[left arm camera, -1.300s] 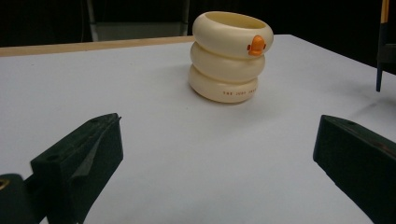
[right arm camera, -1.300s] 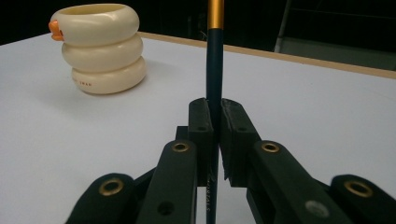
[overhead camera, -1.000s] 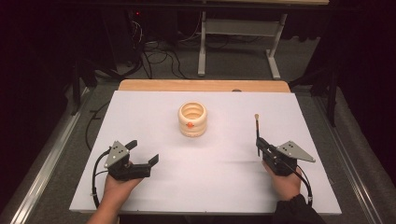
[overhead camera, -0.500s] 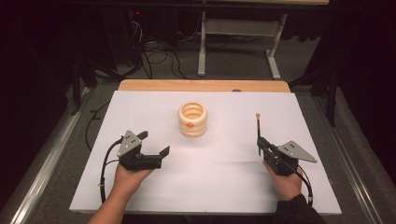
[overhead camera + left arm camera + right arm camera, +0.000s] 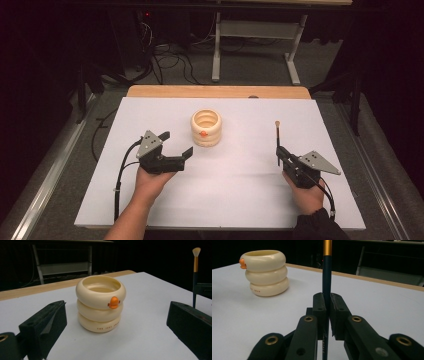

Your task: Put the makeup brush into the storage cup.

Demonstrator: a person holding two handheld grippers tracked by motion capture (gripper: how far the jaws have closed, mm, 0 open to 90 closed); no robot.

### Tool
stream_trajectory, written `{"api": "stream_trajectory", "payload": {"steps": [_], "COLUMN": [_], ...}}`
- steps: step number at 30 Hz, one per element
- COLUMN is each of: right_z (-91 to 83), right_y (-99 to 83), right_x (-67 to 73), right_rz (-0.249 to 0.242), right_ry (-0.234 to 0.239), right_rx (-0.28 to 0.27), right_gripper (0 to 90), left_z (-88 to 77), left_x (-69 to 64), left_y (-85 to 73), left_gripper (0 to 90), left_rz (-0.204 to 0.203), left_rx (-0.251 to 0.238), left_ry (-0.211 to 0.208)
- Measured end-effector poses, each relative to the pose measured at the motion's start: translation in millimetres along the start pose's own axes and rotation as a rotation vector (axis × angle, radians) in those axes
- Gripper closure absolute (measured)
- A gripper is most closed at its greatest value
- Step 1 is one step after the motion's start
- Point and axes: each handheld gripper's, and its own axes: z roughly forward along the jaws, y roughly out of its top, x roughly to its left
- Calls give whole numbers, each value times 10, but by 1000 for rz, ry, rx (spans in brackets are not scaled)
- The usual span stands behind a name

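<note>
High view: left tool (image 5: 176, 144) is held with jaws spread wide and nothing between them, near the cream ringed cup (image 5: 206, 128), which stands mid-table (image 5: 240, 200). Right tool (image 5: 278, 150) is clenched on a brush (image 5: 277, 136).
Left gripper view: cup (image 5: 101, 303) is seen upright between the spread jaws, not touched; orange knob (image 5: 114, 302) faces the camera.
Right gripper view: brush handle (image 5: 327, 272) is clamped upright; cup (image 5: 265, 272) is well apart.

Your brush (image 5: 277, 137) has a dark thin handle, a gold band and a pale fluffy tip. It stands up straight, pinched in your right claw (image 5: 278, 151). The cream ring-shaped cup (image 5: 205, 128) with an orange knob stands upright at ten o'clock from the brush, well apart.
</note>
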Motion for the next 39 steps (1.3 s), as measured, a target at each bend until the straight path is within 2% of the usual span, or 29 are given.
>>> {"api": "stream_trajectory", "payload": {"steps": [5, 13, 18, 23, 27, 36, 39], "right_z": [-1, 7, 2, 12, 35, 107, 135], "right_y": [0, 5, 21, 48, 73, 211, 254], "right_x": [0, 19, 55, 116, 173, 316, 348], "right_rz": [-6, -16, -21, -36, -39, -68, -64], "right_ry": [-2, 7, 19, 36, 48, 79, 89], "right_rx": [-1, -8, -17, -30, -34, -59, -67], "right_gripper": [862, 862, 862, 862, 862, 862, 862], "left_z": [23, 49, 2, -28, -26, -16, -19], "left_x": [-41, -84, -127, -148, -149, -174, -176], "left_y": [-48, -138, -122, -105, -104, -101, -99], "left_gripper": [33, 33, 33, 32, 23, 0, 0], "left_rz": [28, 34, 45, 64, 63, 82, 82], "left_rx": [18, 47, 35, 27, 30, 36, 34], "left_ry": [-7, -36, -51, -50, -55, -49, -51]}}
